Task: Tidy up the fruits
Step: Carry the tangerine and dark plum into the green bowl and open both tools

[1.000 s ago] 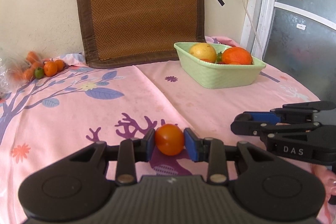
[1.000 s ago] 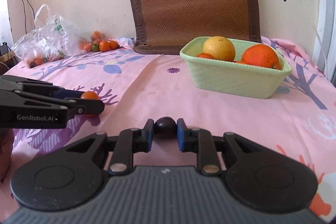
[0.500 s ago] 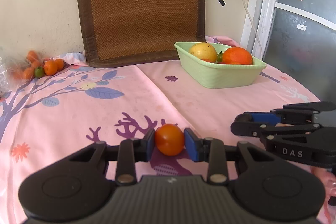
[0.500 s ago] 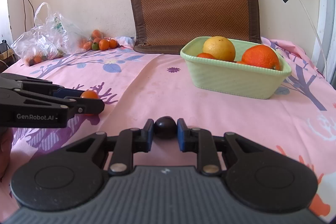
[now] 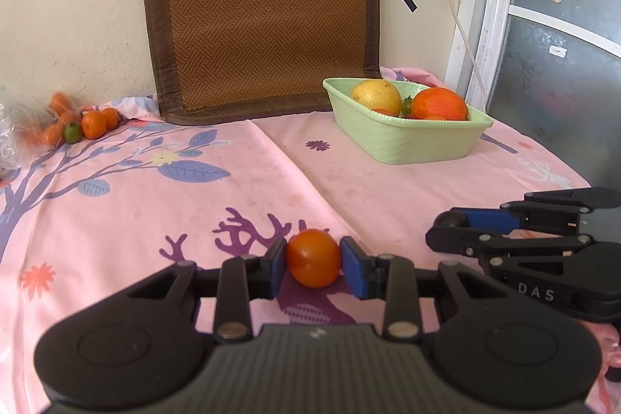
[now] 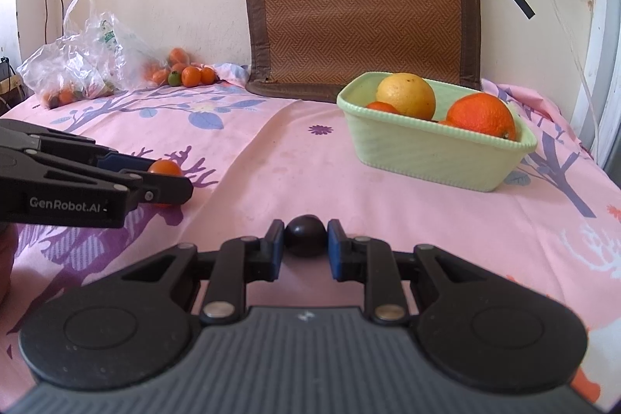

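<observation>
My left gripper (image 5: 313,263) is shut on a small orange tomato (image 5: 313,258), low over the pink cloth; from the right wrist view the same gripper (image 6: 170,181) and tomato (image 6: 165,167) show at the left. My right gripper (image 6: 304,243) is shut on a small dark round fruit (image 6: 305,234); in the left wrist view that gripper (image 5: 446,227) sits at the right with the dark fruit (image 5: 450,220) at its tips. A light green basket (image 5: 407,142) at the back right holds a yellow citrus (image 5: 375,96), an orange (image 5: 439,103) and smaller fruits.
A pile of small oranges with one green fruit (image 5: 71,131) lies at the back left beside a clear plastic bag (image 6: 83,61) with more fruit. A brown woven mat (image 5: 264,14) leans on the wall. A glass door (image 5: 562,37) stands on the right.
</observation>
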`<state>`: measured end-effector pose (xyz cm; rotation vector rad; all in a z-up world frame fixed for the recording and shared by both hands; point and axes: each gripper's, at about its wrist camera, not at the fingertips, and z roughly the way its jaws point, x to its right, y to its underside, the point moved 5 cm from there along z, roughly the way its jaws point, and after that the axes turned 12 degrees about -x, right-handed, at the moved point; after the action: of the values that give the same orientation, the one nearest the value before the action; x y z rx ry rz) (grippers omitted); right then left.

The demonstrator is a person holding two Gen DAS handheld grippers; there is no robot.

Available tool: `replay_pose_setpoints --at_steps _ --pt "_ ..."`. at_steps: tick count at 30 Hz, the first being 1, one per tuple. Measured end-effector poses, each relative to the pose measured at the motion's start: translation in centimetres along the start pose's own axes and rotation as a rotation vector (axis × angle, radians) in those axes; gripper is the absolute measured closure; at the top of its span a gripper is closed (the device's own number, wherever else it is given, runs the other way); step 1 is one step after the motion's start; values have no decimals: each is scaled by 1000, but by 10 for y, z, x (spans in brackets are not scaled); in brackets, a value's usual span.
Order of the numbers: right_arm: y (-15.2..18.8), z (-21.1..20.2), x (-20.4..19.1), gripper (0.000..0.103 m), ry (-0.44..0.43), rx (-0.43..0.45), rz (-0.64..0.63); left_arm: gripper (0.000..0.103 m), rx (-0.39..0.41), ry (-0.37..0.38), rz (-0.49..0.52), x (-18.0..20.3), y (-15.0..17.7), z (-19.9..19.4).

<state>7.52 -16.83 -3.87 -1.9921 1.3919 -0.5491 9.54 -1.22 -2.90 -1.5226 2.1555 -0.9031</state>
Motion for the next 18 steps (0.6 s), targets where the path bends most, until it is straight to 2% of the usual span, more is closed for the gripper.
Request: replay_pose_setpoints --at_steps 18 --pt "1 -4 4 78 3 22 25 73 16 2 12 2 0 -2"
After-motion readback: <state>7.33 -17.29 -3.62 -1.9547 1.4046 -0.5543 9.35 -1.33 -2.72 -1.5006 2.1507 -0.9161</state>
